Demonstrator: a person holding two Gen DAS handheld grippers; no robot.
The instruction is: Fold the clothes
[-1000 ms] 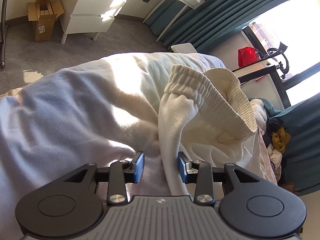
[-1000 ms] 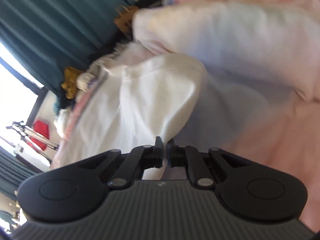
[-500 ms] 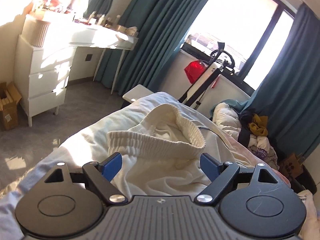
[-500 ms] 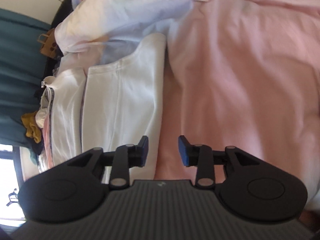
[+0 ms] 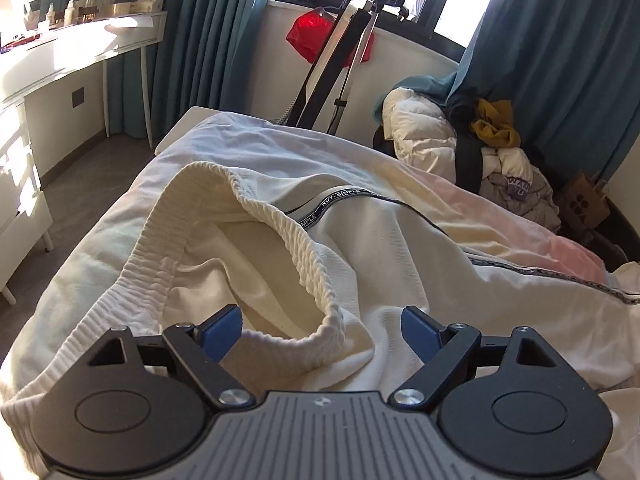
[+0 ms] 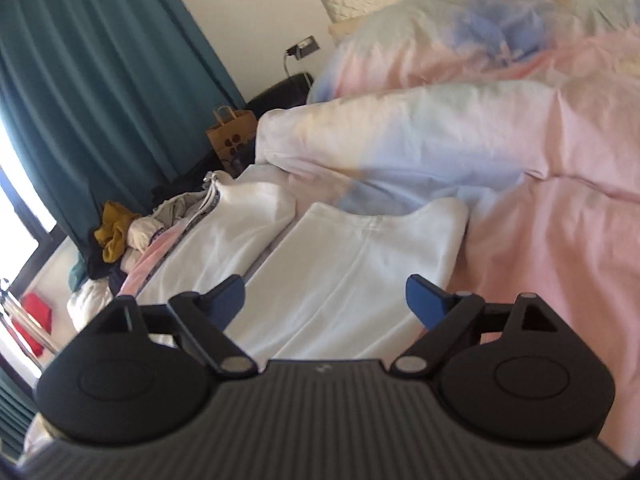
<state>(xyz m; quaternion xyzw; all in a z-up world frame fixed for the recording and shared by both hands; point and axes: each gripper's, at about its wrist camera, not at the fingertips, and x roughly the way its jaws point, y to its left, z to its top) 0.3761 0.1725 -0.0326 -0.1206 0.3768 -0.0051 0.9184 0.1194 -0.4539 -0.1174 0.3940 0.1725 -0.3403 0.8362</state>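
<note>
White sweatpants (image 5: pixel 400 248) lie on the bed with the ribbed waistband (image 5: pixel 280 224) gaping open in the left wrist view. My left gripper (image 5: pixel 320 330) is open, just above the near edge of the waistband, holding nothing. In the right wrist view the pants (image 6: pixel 352 280) lie flat with the legs folded side by side on the pink sheet. My right gripper (image 6: pixel 324 296) is open over the near leg, holding nothing.
A pink and blue duvet (image 6: pixel 460 128) is bunched at the head of the bed. A heap of clothes (image 5: pixel 492 152) sits by the teal curtains (image 5: pixel 560 60). A white dresser (image 5: pixel 24 120), a red bag (image 5: pixel 316 36) and a paper bag (image 6: pixel 232 132) stand around the bed.
Both grippers have opened and let go of the pants. The pants now lie on the bed. Both grippers have pulled back and tilted up.
</note>
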